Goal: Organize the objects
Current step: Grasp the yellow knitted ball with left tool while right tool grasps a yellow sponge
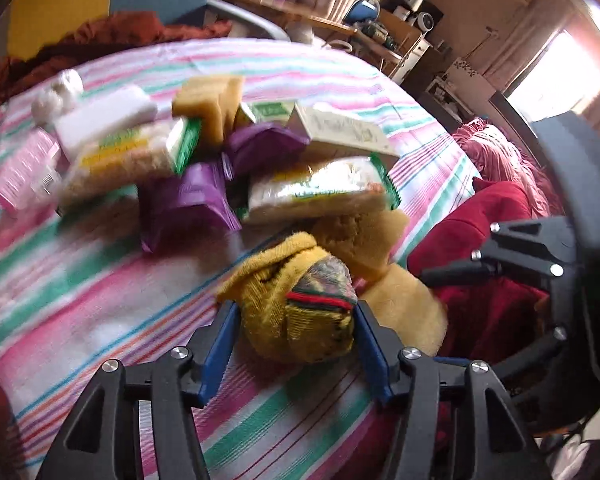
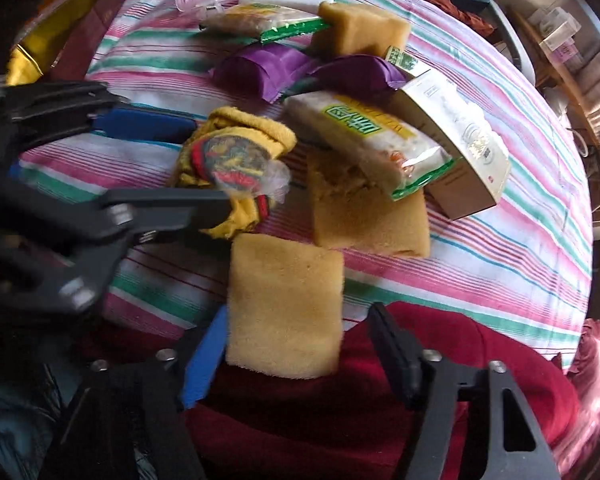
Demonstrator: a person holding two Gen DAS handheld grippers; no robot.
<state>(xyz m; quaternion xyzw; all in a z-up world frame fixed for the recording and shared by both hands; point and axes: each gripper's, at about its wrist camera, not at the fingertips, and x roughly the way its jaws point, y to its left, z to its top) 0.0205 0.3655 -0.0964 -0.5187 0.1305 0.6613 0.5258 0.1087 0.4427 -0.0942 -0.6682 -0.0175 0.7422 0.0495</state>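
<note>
Left wrist cam, left hand-held gripper [image 1: 296, 320] clamps yellow cloth bundle [image 1: 296, 304], pkg text unreadable

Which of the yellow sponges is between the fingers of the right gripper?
The nearest sponge, lying alone at the bed's edge. The middle one lies under a noodle packet; the far one sits among the purple packets.

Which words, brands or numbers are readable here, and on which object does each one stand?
No text can be read with certainty.
Noodle pack: large green characters on yellow, too blurred to read.
Carton: small print and a round mark, too small.
Green box: green label, blurred.
Pink box: print unreadable.
</note>
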